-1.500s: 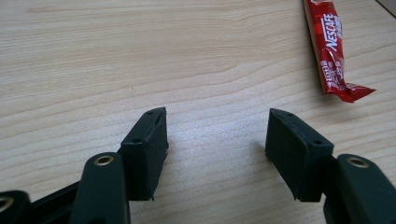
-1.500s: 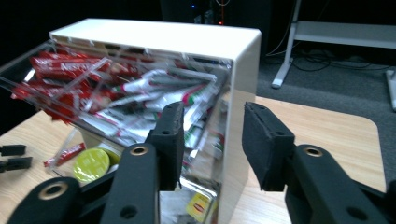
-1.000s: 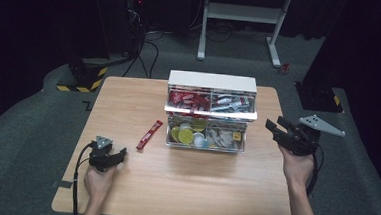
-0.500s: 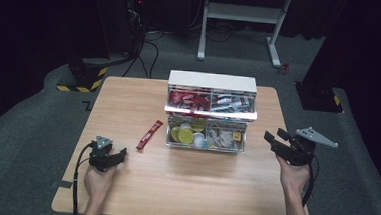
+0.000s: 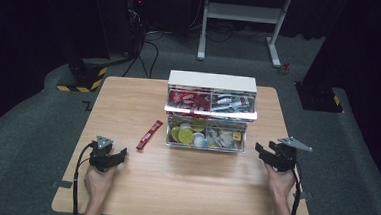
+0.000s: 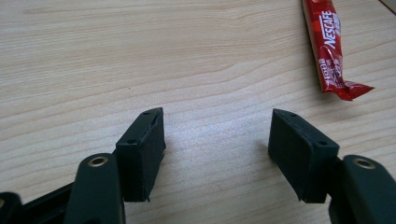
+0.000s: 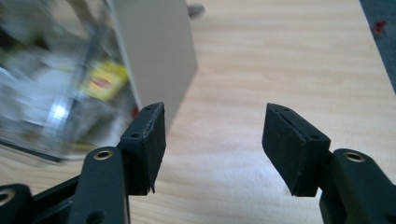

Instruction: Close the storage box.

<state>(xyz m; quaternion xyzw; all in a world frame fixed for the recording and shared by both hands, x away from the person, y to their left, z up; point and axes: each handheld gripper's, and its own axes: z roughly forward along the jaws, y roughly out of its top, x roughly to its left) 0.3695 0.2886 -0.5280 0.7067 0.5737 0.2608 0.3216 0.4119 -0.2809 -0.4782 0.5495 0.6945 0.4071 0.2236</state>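
The red sachet (image 5: pixel 149 134) lies on the counter (image 5: pixel 129 98) left of the drawer box (image 5: pixel 209 113), its long axis running away from the person. The left gripper (image 5: pixel 117 155), jaws spread and empty, is nearer, with the sachet ahead and to its right. The right gripper (image 5: pixel 264 153), whose jaws have just been opening with nothing between them, sits beyond the box.

We see our left gripper (image 6: pixel 217 140) low over the wooden table (image 6: pixel 140 56), jaws apart with bare wood between them; a red Nescafe sachet (image 6: pixel 330 46) lies ahead, right.
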